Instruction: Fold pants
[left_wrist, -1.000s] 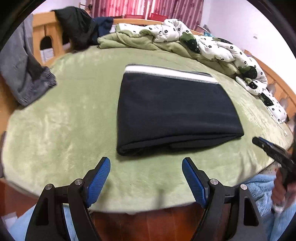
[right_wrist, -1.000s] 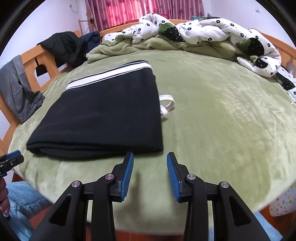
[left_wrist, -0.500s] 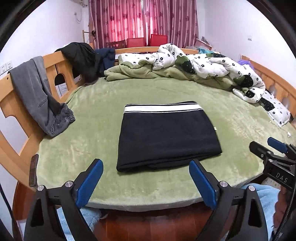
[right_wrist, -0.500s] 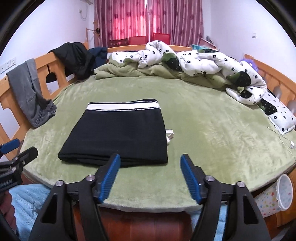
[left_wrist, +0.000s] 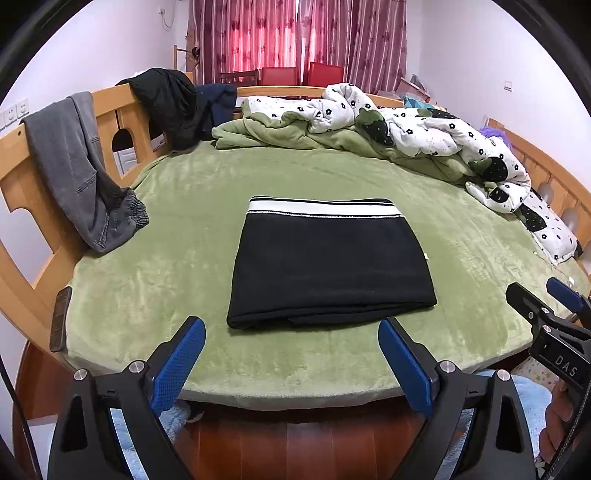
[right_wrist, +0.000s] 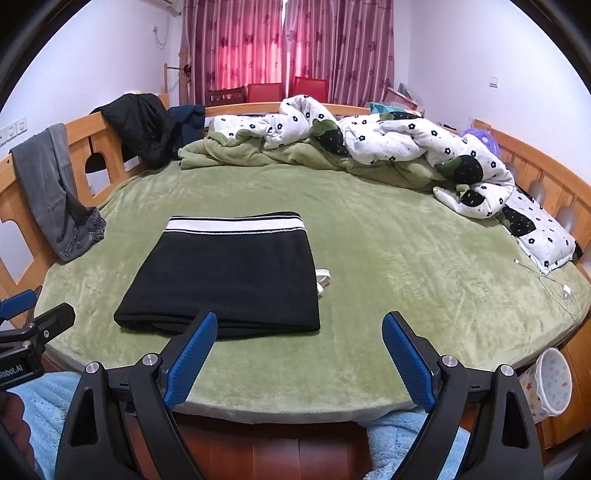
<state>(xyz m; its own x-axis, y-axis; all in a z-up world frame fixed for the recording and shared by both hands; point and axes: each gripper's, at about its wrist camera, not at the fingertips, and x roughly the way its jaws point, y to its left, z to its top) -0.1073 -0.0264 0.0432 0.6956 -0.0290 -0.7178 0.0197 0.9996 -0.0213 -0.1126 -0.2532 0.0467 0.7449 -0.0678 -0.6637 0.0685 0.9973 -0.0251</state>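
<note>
The black pants (left_wrist: 328, 266) lie folded into a flat rectangle on the green bedspread (left_wrist: 177, 206), their white-striped waistband at the far end. In the right wrist view the pants (right_wrist: 229, 280) lie left of centre, with a white drawstring (right_wrist: 323, 281) poking out at their right edge. My left gripper (left_wrist: 291, 354) is open and empty, held off the bed's near edge, short of the pants. My right gripper (right_wrist: 300, 350) is open and empty, also back from the near edge. Each gripper shows at the side of the other's view.
A rumpled white flowered quilt (left_wrist: 424, 133) and green blanket lie along the far and right side. Grey jeans (left_wrist: 81, 173) and a dark jacket (left_wrist: 166, 103) hang on the wooden bed rail. A charging cable (right_wrist: 554, 284) lies at the right. A small bin (right_wrist: 550, 384) stands by the bed.
Both grippers have pulled back and up from the bed, away from the pants. The right gripper's jaws have opened wider. The folded pants have not moved.
</note>
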